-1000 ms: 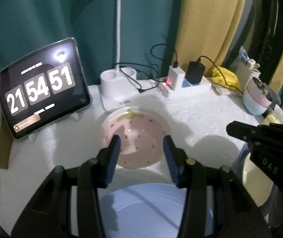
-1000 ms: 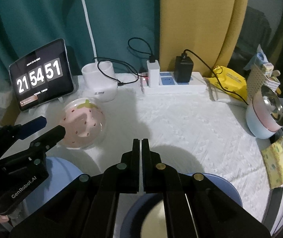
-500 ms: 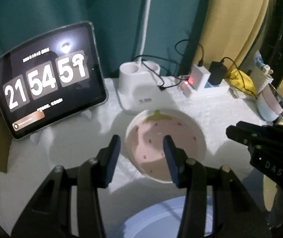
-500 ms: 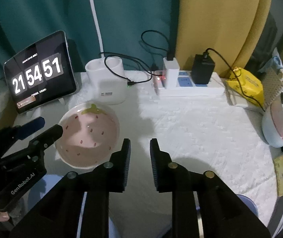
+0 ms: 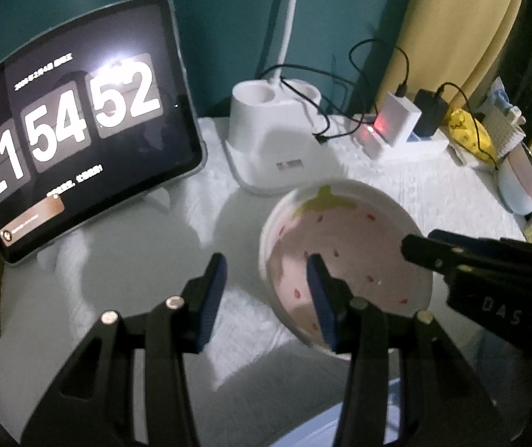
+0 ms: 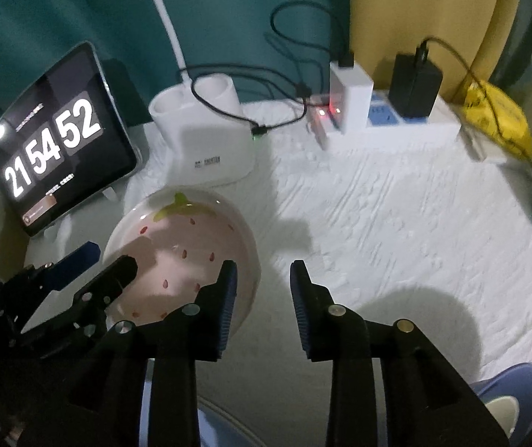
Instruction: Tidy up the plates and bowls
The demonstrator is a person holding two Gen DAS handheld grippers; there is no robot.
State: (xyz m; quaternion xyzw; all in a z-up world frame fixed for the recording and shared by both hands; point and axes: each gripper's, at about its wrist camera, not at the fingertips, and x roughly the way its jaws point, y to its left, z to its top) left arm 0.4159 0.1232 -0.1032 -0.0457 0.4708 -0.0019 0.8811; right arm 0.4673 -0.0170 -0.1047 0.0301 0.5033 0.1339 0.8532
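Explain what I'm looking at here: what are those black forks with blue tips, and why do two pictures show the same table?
There is no robot arm here. A person holds one hand-held two-finger gripper in each hand, and a wide-angle camera on each looks forward along its fingers. So you get two views of one table.

In the left camera's picture, the left gripper is open, its right finger over the near left rim of the pink strawberry-patterned ceramic bowl. In the right camera's picture, the right gripper is open too, its left finger at the bowl's right rim. Neither holds anything.

On the white textured tablecloth also stand a tablet showing a flip clock, a white desk lamp base and a white power strip with chargers. A light blue plate's edge shows at the bottom.
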